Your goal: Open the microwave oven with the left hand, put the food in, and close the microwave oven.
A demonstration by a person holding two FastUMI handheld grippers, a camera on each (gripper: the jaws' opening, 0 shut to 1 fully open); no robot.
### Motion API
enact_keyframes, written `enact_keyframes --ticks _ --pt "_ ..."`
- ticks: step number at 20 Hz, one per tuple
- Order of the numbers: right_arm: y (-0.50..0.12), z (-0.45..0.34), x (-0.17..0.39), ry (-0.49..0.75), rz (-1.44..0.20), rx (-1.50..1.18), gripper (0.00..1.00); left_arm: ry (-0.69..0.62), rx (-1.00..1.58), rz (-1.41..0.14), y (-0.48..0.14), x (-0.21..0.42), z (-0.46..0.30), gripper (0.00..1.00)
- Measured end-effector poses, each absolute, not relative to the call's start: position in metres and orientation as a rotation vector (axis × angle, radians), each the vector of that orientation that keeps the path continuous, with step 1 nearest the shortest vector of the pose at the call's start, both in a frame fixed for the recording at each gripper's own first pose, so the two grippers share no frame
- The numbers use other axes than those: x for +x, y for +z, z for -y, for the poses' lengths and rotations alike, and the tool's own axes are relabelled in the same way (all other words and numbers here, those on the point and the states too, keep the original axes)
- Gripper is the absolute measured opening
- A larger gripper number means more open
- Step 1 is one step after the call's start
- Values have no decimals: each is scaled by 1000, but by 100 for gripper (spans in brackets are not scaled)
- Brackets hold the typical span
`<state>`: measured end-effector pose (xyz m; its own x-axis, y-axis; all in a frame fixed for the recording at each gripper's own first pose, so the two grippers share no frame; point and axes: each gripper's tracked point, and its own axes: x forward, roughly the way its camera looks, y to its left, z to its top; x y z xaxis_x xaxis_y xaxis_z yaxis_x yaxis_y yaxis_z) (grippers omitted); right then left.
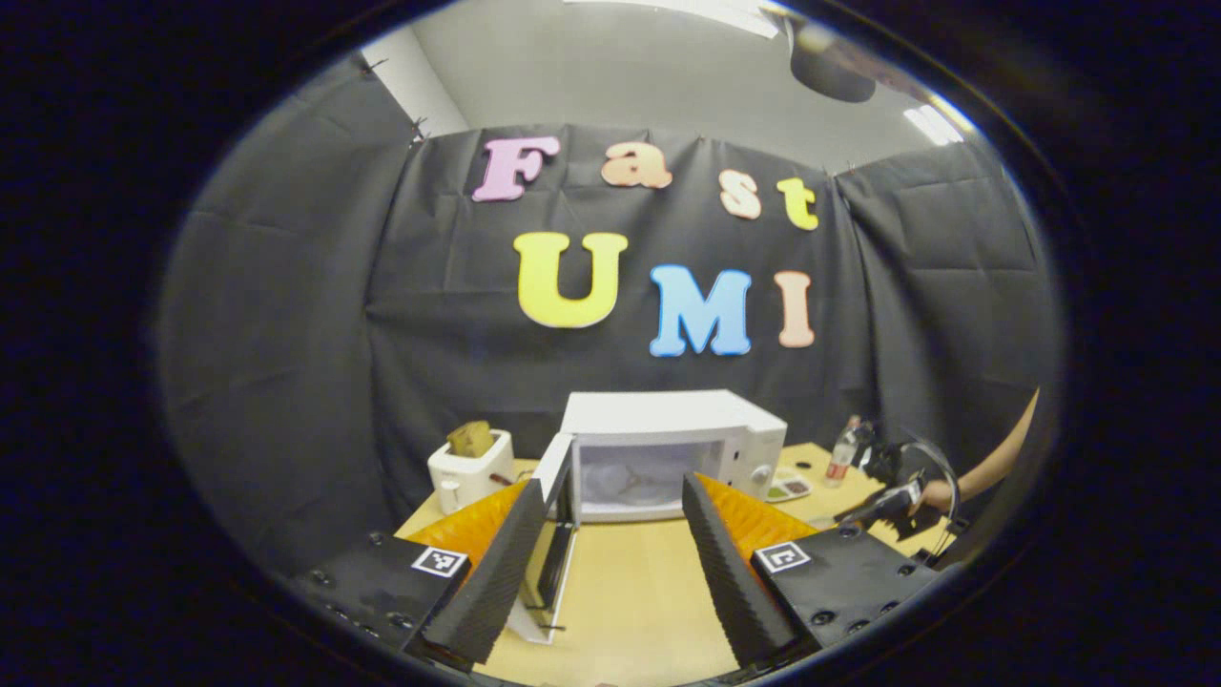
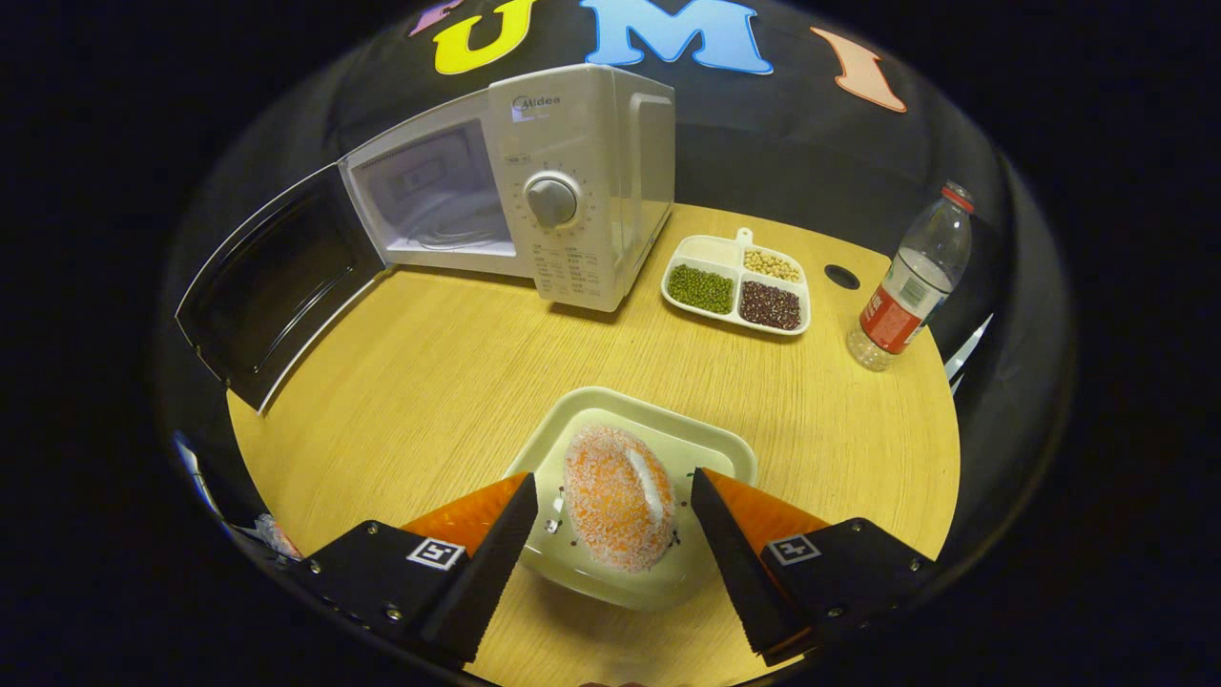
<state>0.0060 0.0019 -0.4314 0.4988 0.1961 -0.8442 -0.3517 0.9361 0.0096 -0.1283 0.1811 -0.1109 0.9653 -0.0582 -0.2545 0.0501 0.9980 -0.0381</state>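
Orange food (image 2: 618, 510) long axis runs away from right claw (image 2: 610, 496) | both claws spread | microwave (image 2: 534, 186) door (image 2: 272, 286) open

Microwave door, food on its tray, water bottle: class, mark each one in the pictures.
Microwave door (image 2: 272, 286): right gripper view, on the dark inner window.
Food (image 2: 618, 496): right gripper view, on its crumbed orange top.
Water bottle (image 2: 906, 286): right gripper view, on the body above the label.

"Midea" brand on microwave (image 2: 572, 181) front, top of control panel. Bottle (image 2: 911, 281) label unreadable.
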Motion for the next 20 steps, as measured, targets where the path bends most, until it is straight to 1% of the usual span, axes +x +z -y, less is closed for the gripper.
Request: enact_keyframes --ticks 2,5,6,8,9,10,12,16,20 --pt "-440 -2 7 344 -1015 -171 99 -64 -82 -245 -107 -110 -154 97" --pt "-453 4 7 346 -1041 -189 98 -56 -80 -235 -102 -99 -140 96" --pt "-456 3 5 348 -1053 -195 83 -55 -74 -243 -104 -98 -138 97" --pt "-455 1 6 385 -1053 -234 76 -52 -73 -278 -115 -104 -134 94" --pt "-454 1 6 403 -1046 -259 71 -50 -77 -292 -120 -106 -134 94" --pt "-448 2 8 405 -1031 -301 64 -51 -84 -301 -121 -106 -133 94" --pt "-430 -2 12 407 -964 -368 52 -52 -86 -299 -121 -104 -131 95" --pt "-387 -35 15 488 -835 -510 52 -63 -85 -256 -108 -94 -132 94" --pt "-333 -82 31 536 -584 -728 52 -85 -83 -231 -100 -92 -139 94"
